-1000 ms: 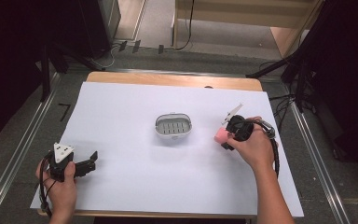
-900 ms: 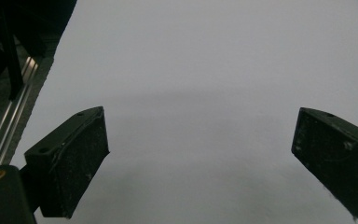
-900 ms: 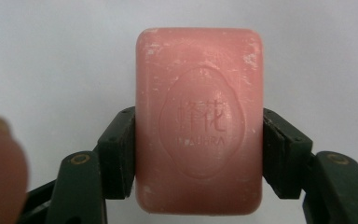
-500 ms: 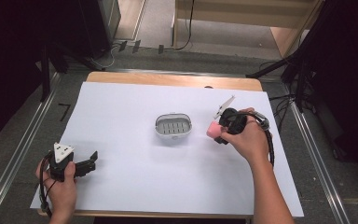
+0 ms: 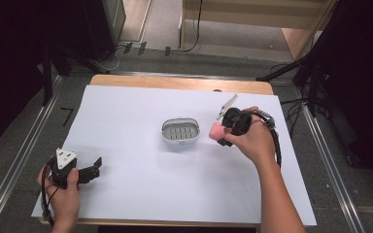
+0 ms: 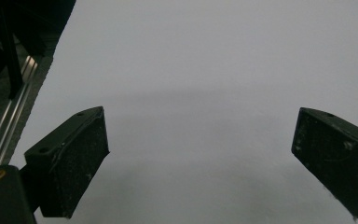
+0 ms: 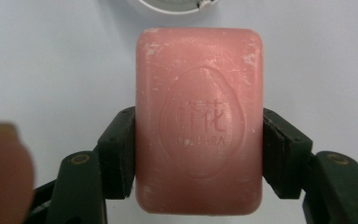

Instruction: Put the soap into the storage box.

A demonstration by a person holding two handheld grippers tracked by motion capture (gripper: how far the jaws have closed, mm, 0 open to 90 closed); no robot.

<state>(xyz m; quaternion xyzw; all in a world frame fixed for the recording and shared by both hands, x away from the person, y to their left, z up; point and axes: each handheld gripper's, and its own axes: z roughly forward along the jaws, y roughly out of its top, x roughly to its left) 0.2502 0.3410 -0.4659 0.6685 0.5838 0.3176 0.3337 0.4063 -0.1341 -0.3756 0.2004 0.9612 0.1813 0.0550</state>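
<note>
Worktop (image 5: 141,194) first: white sheet over it, mostly bare, wood edge showing at the far side. Soap dish (image 5: 180,131) sits near the middle, grey-white, slotted floor, open side up, nothing in it. My right gripper (image 5: 220,134) hangs just beside the dish's right rim w/ the pink soap bar (image 7: 199,119) clamped across its short sides; jaws closed on it, pads flat against both edges, bar clear of the sheet as far as I can tell. In the right gripper view the dish rim (image 7: 177,5) peeks in just past the far end of the bar. My left gripper (image 5: 93,169) rests low at the near left corner, well apart from all this, jaws spread wide over bare sheet w/ nothing between them.

Step in hand, as I judge it: carry the bar over the dish and set it in. To do it well: keep the squeeze steady, soap is slick and could squirt out if I clamp harder. Line the bar's long side w/ the dish's long side, get it centred over the slots, go down level till it seats, then let go. Don't nudge the rim; the dish looks light and would likely slide.
</note>
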